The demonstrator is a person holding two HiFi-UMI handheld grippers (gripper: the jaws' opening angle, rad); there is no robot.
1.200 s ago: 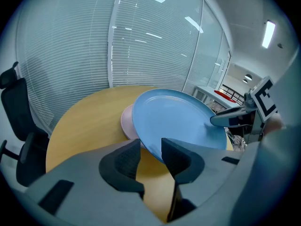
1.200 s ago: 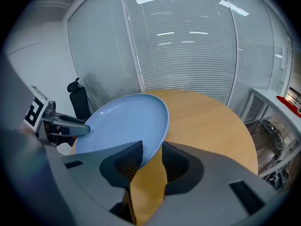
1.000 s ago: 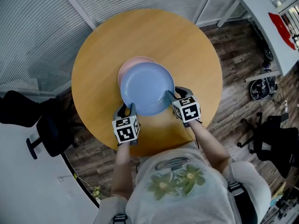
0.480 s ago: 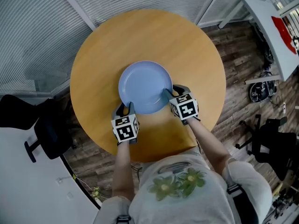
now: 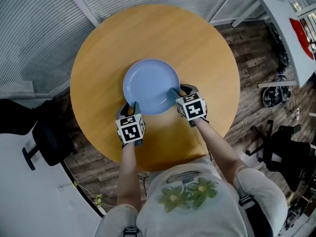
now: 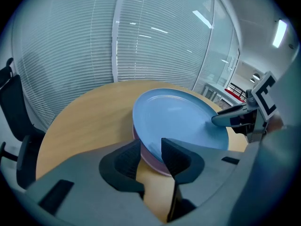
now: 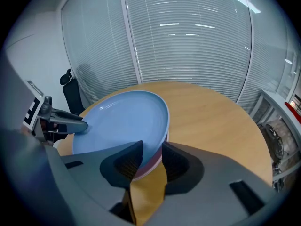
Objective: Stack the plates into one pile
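A light blue plate [image 5: 150, 85] hangs over the middle of the round wooden table [image 5: 197, 43], held by its near rim from both sides. My left gripper [image 5: 130, 106] is shut on its left near edge and my right gripper [image 5: 177, 92] on its right near edge. A pink plate lies directly underneath and is hidden in the head view. In the left gripper view the blue plate [image 6: 178, 117] runs between the jaws, with the pink plate [image 6: 150, 160] showing just below it. The right gripper view shows the same: blue plate [image 7: 122, 121] over the pink rim [image 7: 153, 165].
A black office chair [image 5: 44, 137] stands on the floor at the left and another [image 5: 286, 152] at the right. A white desk [image 5: 286, 19] is at the upper right. Slatted blinds behind glass [image 6: 141, 41] run beyond the table's far edge.
Both grippers carried the blue plate away from the person and downward. The pink plate, which showed at its upper left a second ago, is now fully covered in the head view.
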